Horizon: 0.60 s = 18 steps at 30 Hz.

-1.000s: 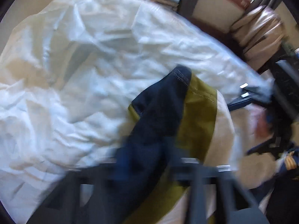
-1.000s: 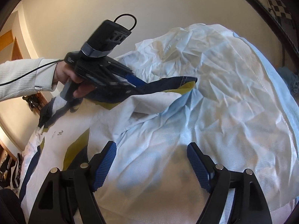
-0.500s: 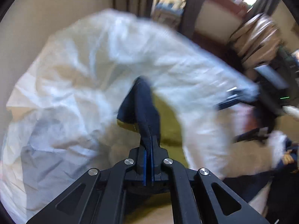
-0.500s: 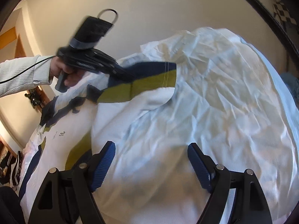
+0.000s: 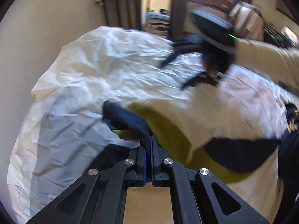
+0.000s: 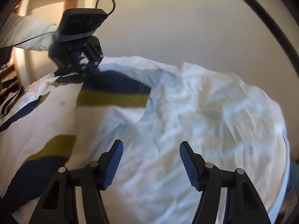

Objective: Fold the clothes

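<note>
A white shirt with navy and olive bands [image 6: 112, 93] lies on a crumpled white sheet [image 6: 214, 112]. My left gripper [image 5: 148, 141] is shut on the navy cuff of the sleeve [image 5: 129, 121] and holds it over the sheet; it also shows in the right wrist view [image 6: 84, 63], gripping the sleeve end. My right gripper [image 6: 151, 160] is open and empty, just above the sheet beside the shirt body. It shows blurred in the left wrist view [image 5: 211, 37].
The sheet covers a rounded surface against a beige wall [image 6: 186, 28]. Dark curtains [image 5: 119, 5], a doorway and stacked cushions [image 5: 248, 18] lie beyond it. More navy fabric [image 5: 291, 127] lies at the right edge.
My left gripper has pulled the navy and olive sleeve outward and lower, stretching it over the sheet. My right gripper has moved closer to the sheet and stays open.
</note>
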Available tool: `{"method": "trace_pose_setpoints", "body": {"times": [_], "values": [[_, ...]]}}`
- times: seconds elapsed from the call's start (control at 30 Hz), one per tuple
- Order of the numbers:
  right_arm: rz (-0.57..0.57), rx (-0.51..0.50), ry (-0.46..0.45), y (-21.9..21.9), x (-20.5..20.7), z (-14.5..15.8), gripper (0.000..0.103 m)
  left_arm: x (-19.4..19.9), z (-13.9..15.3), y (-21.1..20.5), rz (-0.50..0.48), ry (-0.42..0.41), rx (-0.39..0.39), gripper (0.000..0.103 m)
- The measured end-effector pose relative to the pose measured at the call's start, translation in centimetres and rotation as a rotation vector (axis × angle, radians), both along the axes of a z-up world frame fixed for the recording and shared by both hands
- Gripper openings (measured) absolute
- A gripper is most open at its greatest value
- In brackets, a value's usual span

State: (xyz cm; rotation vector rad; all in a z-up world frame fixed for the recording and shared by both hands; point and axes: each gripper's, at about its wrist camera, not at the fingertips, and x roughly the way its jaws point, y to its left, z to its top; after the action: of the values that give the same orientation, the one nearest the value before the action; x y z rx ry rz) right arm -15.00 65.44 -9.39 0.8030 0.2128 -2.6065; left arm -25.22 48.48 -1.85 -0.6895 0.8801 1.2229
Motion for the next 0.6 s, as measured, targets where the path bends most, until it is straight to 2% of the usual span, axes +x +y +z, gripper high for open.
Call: {"method": "trace_pose_setpoints", "body": {"times": [0.1,0.17,0.23,0.4,0.57,0.6], "values": [[0.073,0.005,0.001,-1.2,-1.2,0.0,0.057,1.0,0.0,-1.7,-0.035,0.02,0.024,0.003],[0.122,0.017,-0.039,-2.2,-2.5,-0.5,0.057,1.4,-0.1,-2.5,-0.053,0.048,0.027,0.003],[0.155,0.026,-0.068,-3.0,-3.6,-1.0,0.057,1.4,-0.3,-2.8,-0.044,0.04,0.033,0.003],[0.244,-0.039,-0.095,-5.1,-5.0,-0.4,0.058,1.5,0.0,-3.5,-0.045,0.024,0.056,0.003],[0.334,-0.074,-0.074,-7.0,-5.2,0.9,0.036,1.3,0.2,-3.6,-0.051,0.035,0.049,0.003],[0.354,-0.08,-0.095,-7.2,-5.2,0.9,0.021,1.2,0.2,-3.5,-0.049,0.036,0.049,0.003]]}}
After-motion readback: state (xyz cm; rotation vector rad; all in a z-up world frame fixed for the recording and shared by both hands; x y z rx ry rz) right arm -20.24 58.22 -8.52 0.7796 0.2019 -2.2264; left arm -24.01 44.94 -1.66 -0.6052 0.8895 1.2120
